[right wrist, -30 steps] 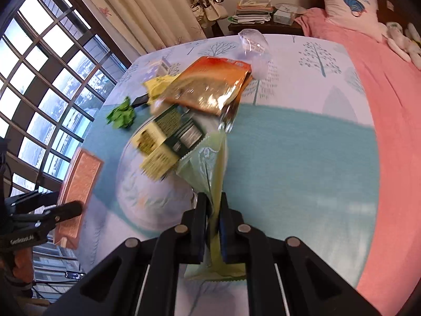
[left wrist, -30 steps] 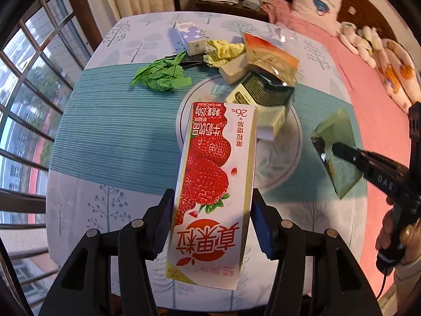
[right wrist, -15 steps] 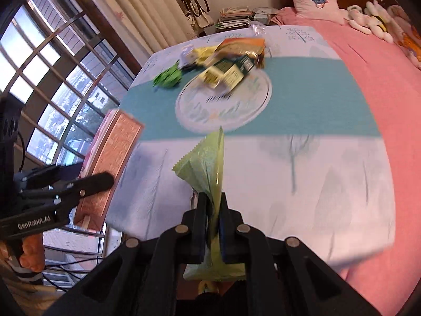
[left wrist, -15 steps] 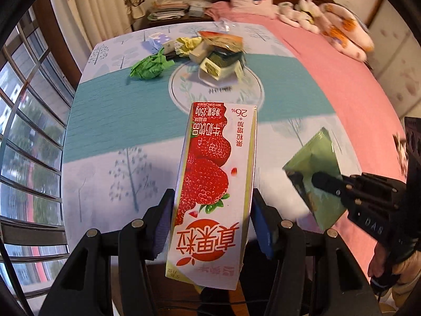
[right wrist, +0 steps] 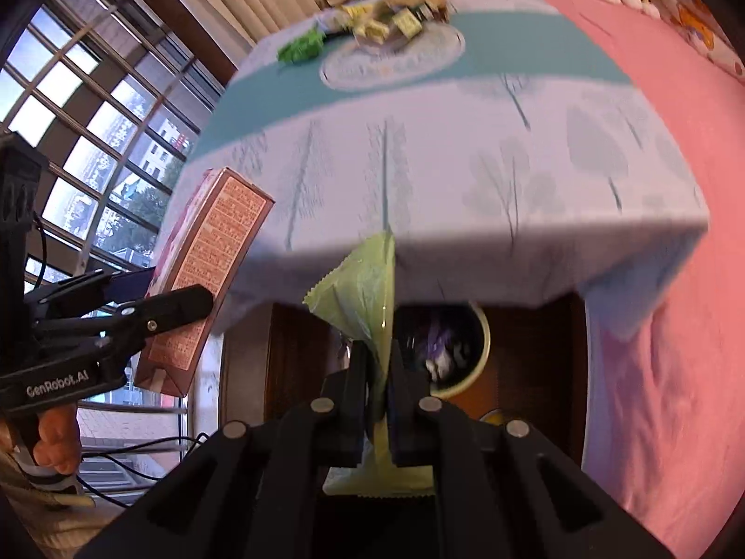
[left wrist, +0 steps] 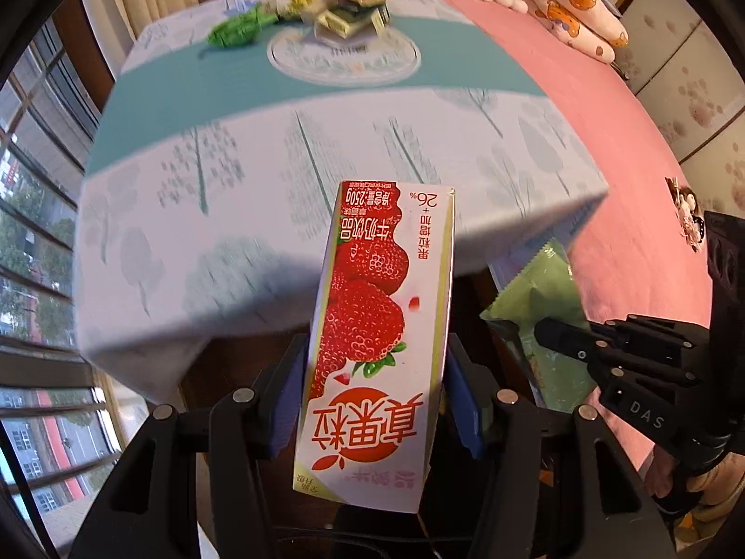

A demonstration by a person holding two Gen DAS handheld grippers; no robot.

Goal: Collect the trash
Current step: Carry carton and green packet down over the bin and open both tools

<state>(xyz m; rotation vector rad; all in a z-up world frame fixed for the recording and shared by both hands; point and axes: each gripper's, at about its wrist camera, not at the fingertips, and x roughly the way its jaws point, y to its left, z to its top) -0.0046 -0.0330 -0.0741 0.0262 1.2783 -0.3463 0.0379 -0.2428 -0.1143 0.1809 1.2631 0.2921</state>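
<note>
Carton (left wrist: pixel 377 349): "250g", "26%" (upside down); grippers: "DAS", "GenRobot.AI".

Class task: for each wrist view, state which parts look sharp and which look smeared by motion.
Left wrist view: the strawberry milk carton in the left tool is sharp, the tablecloth smeared. Right wrist view: the green wrapper is crisp, the trash pile blurred.

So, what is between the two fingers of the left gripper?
The strawberry milk carton stands between the blue pads of the left gripper, which press on both its sides. The left wrist view shows this.
</note>
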